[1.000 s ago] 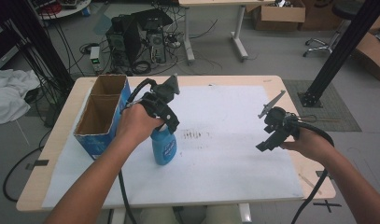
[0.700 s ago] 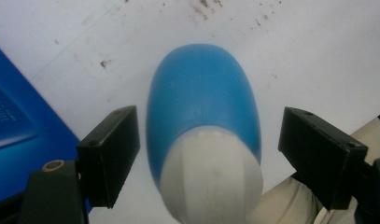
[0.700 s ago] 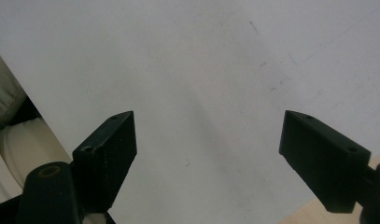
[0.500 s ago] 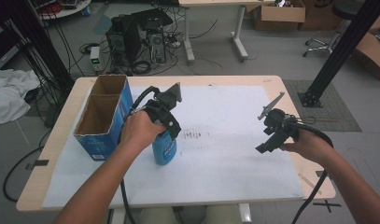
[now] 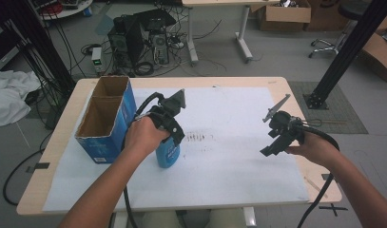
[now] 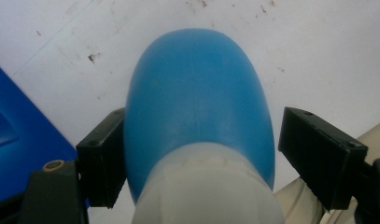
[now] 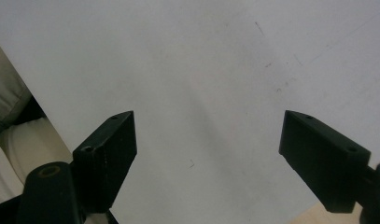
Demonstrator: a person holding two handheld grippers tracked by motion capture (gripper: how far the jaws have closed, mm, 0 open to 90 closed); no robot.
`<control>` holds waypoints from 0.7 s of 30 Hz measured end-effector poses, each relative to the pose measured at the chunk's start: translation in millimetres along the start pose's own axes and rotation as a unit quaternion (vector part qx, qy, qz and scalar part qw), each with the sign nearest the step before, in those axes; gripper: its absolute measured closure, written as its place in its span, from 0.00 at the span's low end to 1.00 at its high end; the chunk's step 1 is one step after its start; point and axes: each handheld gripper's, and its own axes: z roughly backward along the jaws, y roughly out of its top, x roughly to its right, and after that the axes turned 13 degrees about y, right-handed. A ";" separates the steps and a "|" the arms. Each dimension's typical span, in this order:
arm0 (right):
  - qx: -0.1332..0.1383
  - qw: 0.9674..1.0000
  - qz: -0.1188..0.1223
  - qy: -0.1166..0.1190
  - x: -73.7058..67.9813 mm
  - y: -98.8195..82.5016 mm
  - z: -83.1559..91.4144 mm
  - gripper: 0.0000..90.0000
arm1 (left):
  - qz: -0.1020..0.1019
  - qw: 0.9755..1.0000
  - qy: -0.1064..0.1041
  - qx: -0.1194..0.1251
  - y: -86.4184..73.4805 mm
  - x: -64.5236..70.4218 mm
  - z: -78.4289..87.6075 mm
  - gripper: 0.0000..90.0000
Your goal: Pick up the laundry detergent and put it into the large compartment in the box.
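Blue bottle [image 5: 168, 156] setting: big wooden table [image 5: 58, 156], and the bottle stands upright on it, left of the middle.
Paper sheet [image 5: 229, 171]: white, covers most of the tabletop, a bit scuffed and speckled. The bottle is standing on it.
Cardboard box [image 5: 100, 151]: blue outside, open top, two compartments, both look empty from the high view. It sits just beside the bottle on the person's left.
Bottle close-up: rounded blue shoulder [image 6: 197, 88] with a white cap [image 6: 206, 186] on top, seen from above in the left gripper view.
Left gripper [image 6: 194, 140]: comes down over the cap with its jaws apart, straddling the bottle. One jaw looks like it's up against the blue side, the other has a clear gap, so no squeeze yet.
Right gripper [image 7: 206, 135]: jaws wide apart, nothing between them, hanging over bare paper well away from the bottle.
What could go wrong: the grip is off-centre, so I'd guess closing now shoves the bottle sideways before both pads bite, maybe tipping it.
Also: that shoulder is curved and slick-looking, so pads landing too high could slide off toward the cap.
Also: the box is close, so a nudged bottle could bump it.
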 end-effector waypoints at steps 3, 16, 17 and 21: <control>0.001 1.000 0.002 0.001 0.1 -0.2 -0.2 0.21 | -0.003 1.000 0.003 -0.002 -0.3 0.8 -1.6 0.24; 0.003 1.000 0.002 0.001 -0.5 -0.4 0.8 0.21 | -0.002 1.000 0.006 -0.002 -1.0 1.0 -3.2 0.27; 0.002 1.000 0.001 0.001 -0.8 -0.3 0.5 0.21 | -0.002 1.000 0.006 -0.001 -1.0 1.1 -3.2 0.28; 0.002 1.000 0.000 0.001 -1.4 0.0 0.1 0.21 | -0.001 1.000 0.007 0.003 -1.3 1.4 -2.9 0.29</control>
